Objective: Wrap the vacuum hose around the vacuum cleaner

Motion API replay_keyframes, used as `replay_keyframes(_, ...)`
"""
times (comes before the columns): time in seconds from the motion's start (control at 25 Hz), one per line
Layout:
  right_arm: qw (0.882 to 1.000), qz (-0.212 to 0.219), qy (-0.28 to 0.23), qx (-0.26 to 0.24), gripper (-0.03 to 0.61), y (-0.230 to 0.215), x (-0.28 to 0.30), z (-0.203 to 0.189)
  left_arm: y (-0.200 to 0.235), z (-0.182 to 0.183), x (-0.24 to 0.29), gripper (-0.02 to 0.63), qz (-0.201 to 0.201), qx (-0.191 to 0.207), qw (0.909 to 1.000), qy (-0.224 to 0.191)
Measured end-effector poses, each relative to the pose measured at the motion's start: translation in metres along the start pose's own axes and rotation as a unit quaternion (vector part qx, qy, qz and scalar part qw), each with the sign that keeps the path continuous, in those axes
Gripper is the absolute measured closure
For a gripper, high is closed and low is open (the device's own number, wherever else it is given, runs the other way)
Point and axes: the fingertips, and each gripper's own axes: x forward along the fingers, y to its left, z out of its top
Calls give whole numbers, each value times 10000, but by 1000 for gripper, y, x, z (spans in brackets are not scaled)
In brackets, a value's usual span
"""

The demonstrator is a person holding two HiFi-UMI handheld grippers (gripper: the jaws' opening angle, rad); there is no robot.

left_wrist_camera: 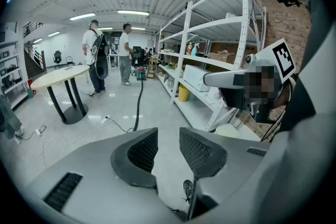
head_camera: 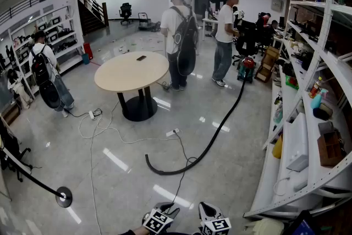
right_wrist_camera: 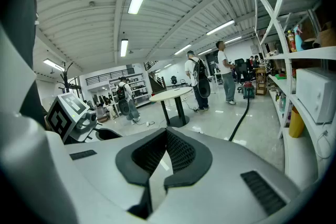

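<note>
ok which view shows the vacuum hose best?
Head view: the whole vacuum hose lies on the floor, from the vacuum cleaner to its curled free end. Left and right gripper views show only a foreshortened far stretch.

The black vacuum hose [head_camera: 212,142] lies uncoiled on the glossy floor [head_camera: 236,173]. It runs in one long sweep from the vacuum cleaner [head_camera: 248,67] and ends in a hooked curl, its free end loose. The cleaner, seemingly a small red canister, stands upright at the hose's far end.
</note>
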Motion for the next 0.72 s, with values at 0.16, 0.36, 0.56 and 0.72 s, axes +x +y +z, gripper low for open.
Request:
replay_keyframes(0.16, 9999, 41, 98, -19, 565, -13, -4, -2, -8, 3, 7, 471, 30, -82, 10000, -7)
replay_keyframes(0.36, 9997, 64, 218, -61, 565, -18, -11, -11, -14, 3, 12, 471, 21, -173, 9998, -21)
replay_keyframes(0.56, 9999, 106, 68, 56, 565, -19, -14, -7, -17, 2, 11, 471, 55, -235, 9997, -13)
replay_keyframes(0.72, 9997, 73, 22, 231, 565, -24, -17, -9, -19, -1, 11, 471, 113, -312, 9994, -6)
